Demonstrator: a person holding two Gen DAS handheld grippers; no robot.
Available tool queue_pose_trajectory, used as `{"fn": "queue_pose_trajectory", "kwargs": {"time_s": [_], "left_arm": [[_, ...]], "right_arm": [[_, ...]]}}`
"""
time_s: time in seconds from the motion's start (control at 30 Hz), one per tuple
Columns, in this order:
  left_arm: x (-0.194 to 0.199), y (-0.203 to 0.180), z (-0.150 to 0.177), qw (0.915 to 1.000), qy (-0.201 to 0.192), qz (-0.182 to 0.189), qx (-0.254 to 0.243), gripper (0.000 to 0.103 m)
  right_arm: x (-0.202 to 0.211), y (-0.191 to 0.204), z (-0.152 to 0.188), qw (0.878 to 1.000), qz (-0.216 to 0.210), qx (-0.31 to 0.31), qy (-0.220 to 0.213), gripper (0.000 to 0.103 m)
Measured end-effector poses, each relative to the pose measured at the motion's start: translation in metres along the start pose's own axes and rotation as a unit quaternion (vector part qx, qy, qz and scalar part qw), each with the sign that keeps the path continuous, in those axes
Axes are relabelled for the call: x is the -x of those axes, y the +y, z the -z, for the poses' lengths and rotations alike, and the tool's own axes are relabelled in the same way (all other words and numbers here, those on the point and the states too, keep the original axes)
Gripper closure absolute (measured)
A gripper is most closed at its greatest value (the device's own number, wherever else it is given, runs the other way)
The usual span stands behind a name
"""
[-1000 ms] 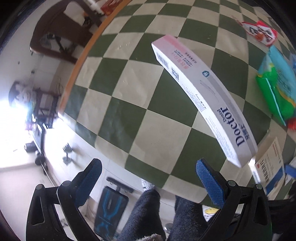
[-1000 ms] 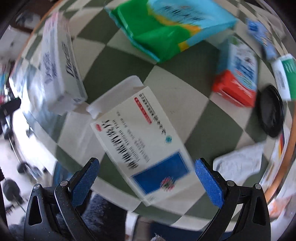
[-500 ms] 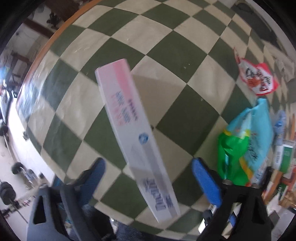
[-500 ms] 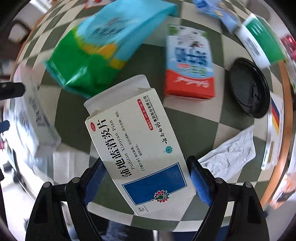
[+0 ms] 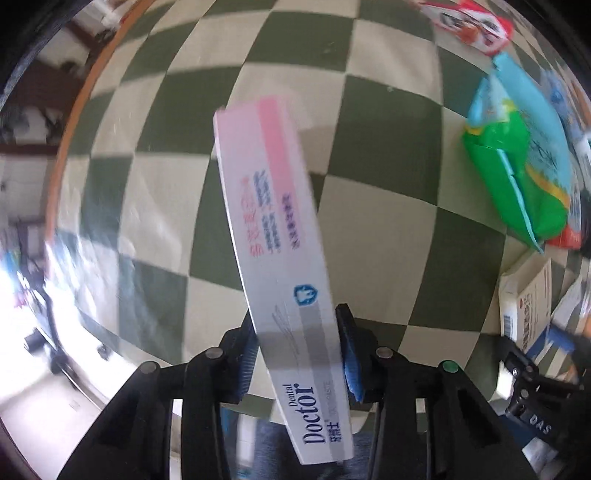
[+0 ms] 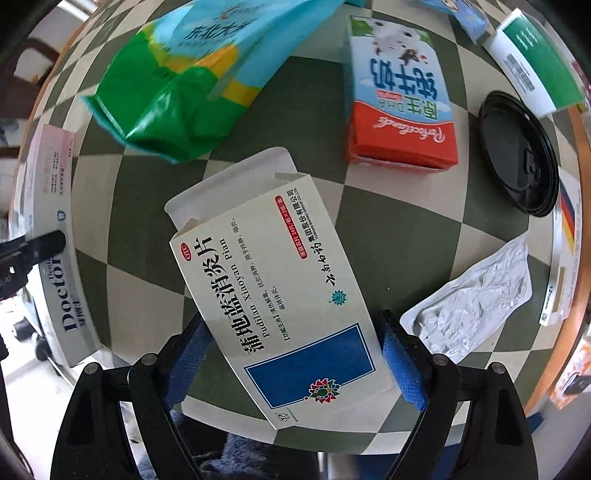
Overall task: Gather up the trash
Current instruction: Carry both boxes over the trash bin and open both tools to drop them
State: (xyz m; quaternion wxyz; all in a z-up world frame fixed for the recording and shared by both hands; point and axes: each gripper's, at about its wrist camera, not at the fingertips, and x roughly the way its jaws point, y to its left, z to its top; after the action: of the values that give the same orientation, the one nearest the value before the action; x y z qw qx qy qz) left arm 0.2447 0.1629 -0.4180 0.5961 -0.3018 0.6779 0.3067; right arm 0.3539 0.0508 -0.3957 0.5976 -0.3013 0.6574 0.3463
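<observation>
My left gripper (image 5: 297, 347) is shut on a long white and pink toothpaste box (image 5: 280, 240), gripped near its "Doctor" end; the box points away over the checked table. The same box shows at the left edge of the right wrist view (image 6: 51, 236). My right gripper (image 6: 291, 354) is shut on a white medicine box with a blue panel (image 6: 273, 280), its end flap open. That box also shows at the right of the left wrist view (image 5: 528, 302).
On the green and cream checked table (image 6: 399, 206) lie a green and blue bag (image 6: 192, 74), a red and blue milk carton (image 6: 399, 92), a black lid (image 6: 517, 151), a silver blister pack (image 6: 469, 299) and a green and white box (image 6: 535, 62). A red snack packet (image 5: 469, 22) lies far off.
Both grippers have closed: the left on the toothpaste box, the right on the medicine box. Before, both stood open around their boxes.
</observation>
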Motion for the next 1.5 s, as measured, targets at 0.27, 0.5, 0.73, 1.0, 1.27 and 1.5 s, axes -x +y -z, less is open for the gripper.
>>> {"fn": "queue_pose_trajectory", "kwargs": {"time_s": [0.27,0.5,0.73,1.0,1.27,1.5], "left_arm": [[-0.006,0.012,0.016,0.9991,-0.032,0.008,0.026,0.072],[0.02,0.003,0.044,0.9979,-0.063,-0.014,0.0,0.072],[0.043,0.013,0.091,0.9949,-0.097,-0.001,-0.029,0.072],[0.058,0.051,0.146,0.9867,-0.132,0.066,-0.069,0.072],[0.055,0.128,0.227,0.9788,-0.105,0.114,-0.134,0.072],[-0.046,0.153,0.273,0.9791,0.003,0.152,-0.135,0.072]], "right_arm": [[-0.022,-0.015,0.021,0.998,-0.048,-0.044,0.023,0.013],[-0.045,0.027,0.057,0.999,0.032,0.012,-0.026,0.016],[-0.049,0.014,0.091,0.998,0.001,-0.034,-0.056,0.017],[-0.05,0.04,0.165,0.987,-0.075,-0.107,-0.093,0.018],[-0.057,0.101,0.285,0.969,-0.133,-0.176,-0.113,0.018],[-0.131,0.115,0.399,0.957,-0.155,-0.241,-0.033,0.018]]}}
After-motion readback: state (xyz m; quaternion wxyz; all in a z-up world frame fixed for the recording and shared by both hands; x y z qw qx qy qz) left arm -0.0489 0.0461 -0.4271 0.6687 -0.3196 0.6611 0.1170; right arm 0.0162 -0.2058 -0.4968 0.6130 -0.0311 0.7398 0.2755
